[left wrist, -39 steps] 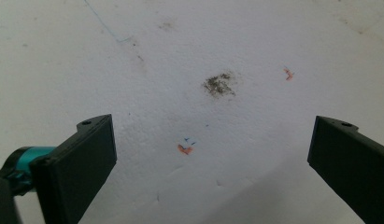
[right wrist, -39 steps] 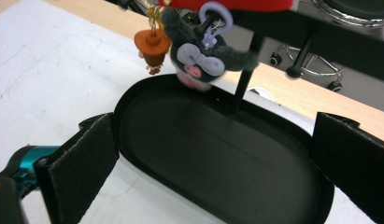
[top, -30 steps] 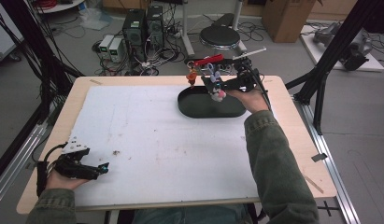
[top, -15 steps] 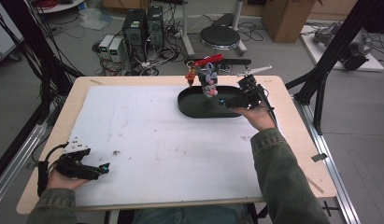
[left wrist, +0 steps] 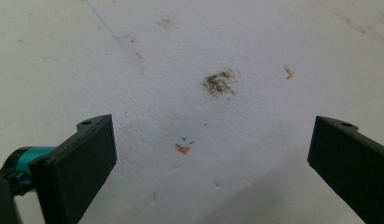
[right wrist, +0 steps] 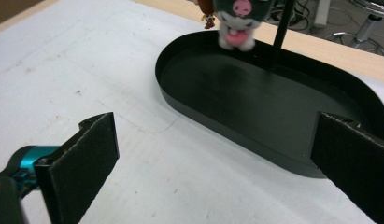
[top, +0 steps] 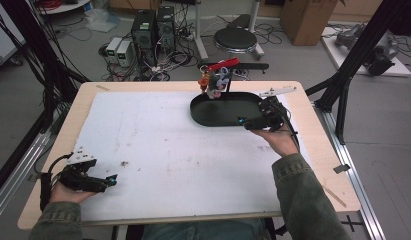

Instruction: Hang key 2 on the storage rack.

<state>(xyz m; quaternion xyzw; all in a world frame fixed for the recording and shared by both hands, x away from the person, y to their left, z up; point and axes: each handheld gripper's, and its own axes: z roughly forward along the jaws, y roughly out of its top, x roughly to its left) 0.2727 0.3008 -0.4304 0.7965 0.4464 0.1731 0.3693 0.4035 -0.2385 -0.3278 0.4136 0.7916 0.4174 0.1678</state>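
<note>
The right gripper (top: 250, 122) has its jaws spread wide and empty, just at the near rim of the black oval tray (right wrist: 273, 105). The tray's floor is bare; a thin post (right wrist: 283, 28) rises from its far side, and a plush charm (right wrist: 236, 21) hangs over that edge. The left gripper (top: 105, 184) rests well apart on the white mat (left wrist: 217, 37), jaws wide, holding nothing.

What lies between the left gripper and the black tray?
In the high view, only bare stained white mat separates the left gripper from the black tray.
</note>
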